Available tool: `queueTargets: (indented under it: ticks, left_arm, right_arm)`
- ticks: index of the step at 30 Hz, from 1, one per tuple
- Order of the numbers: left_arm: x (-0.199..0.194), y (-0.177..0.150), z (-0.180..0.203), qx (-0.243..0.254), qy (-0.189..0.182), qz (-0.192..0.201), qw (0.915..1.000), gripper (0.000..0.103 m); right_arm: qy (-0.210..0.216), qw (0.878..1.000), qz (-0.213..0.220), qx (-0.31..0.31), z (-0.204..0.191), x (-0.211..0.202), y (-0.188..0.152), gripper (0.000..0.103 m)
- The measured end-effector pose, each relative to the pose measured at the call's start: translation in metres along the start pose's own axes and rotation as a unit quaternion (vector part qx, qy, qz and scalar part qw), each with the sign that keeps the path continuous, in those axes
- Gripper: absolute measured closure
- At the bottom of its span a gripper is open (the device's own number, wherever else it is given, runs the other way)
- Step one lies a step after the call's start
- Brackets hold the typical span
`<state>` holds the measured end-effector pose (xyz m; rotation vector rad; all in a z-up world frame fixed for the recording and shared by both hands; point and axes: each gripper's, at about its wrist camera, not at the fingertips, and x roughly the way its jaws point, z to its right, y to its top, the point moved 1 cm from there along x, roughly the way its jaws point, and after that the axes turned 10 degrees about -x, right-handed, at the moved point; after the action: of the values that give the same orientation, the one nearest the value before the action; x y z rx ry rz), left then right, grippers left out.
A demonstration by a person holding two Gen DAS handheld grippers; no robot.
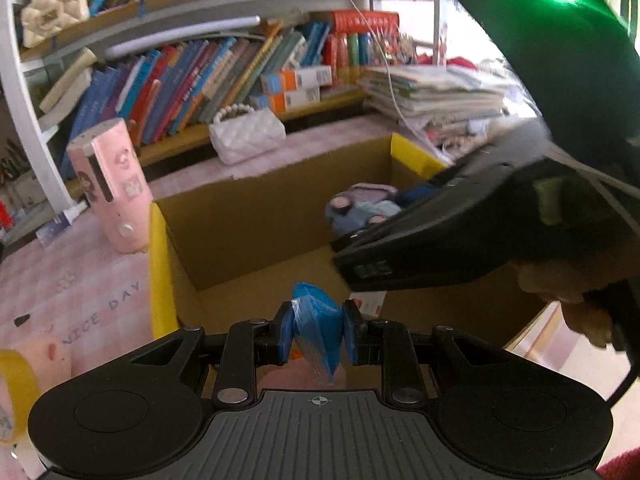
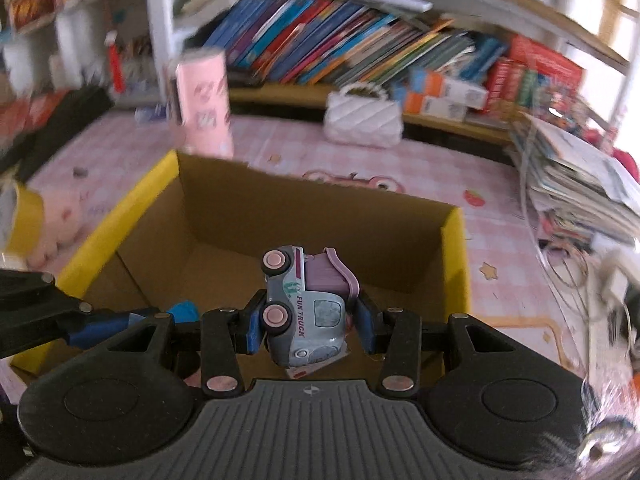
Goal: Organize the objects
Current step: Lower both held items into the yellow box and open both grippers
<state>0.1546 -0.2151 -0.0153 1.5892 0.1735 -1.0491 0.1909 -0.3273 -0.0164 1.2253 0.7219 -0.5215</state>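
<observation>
One cardboard box (image 2: 320,216), one toy truck (image 2: 308,308), one blue packet (image 1: 316,320), two quilted handbags (image 1: 248,136), one pink canister (image 1: 110,184).

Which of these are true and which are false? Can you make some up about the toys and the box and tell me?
1. The right gripper is holding a toy truck. True.
2. The left gripper is holding nothing. False: it is shut on a blue wrapped packet.
3. The cardboard box has yellow edges. True.
4. The white quilted purse is inside the box. False: it sits on the pink tablecloth near the bookshelf.
5. The pink bottle stands outside the box. True.
</observation>
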Motion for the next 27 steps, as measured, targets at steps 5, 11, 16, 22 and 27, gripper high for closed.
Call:
queueTargets:
  ticks: [5,11,16,22,27]
  left_arm:
    - [0.011,0.001,-0.001,0.005,0.009,-0.021,0.9997,0.079]
    - [0.02,-0.001,-0.008,-0.003,0.027,-0.045,0.9986,0.079]
    - [0.022,0.0,-0.007,-0.002,0.03,-0.053,0.9981,0.079]
    - [0.024,0.0,-0.006,0.001,0.031,-0.058,0.9979,0.078]
    - [0.022,0.0,-0.006,-0.002,0.035,-0.049,0.9982,0.078]
  right_arm:
    - [0.033,0.998,-0.041,-0.023,-0.001,0.027,0.01,0.061]
    - [0.048,0.996,-0.068,-0.034,-0.002,0.043,0.011,0.061]
    - [0.063,0.993,-0.09,-0.039,-0.003,0.05,0.013,0.061]
    - [0.076,0.99,-0.101,-0.056,-0.006,0.053,0.013,0.061]
    - [0.077,0.99,-0.104,-0.056,-0.007,0.054,0.013,0.061]
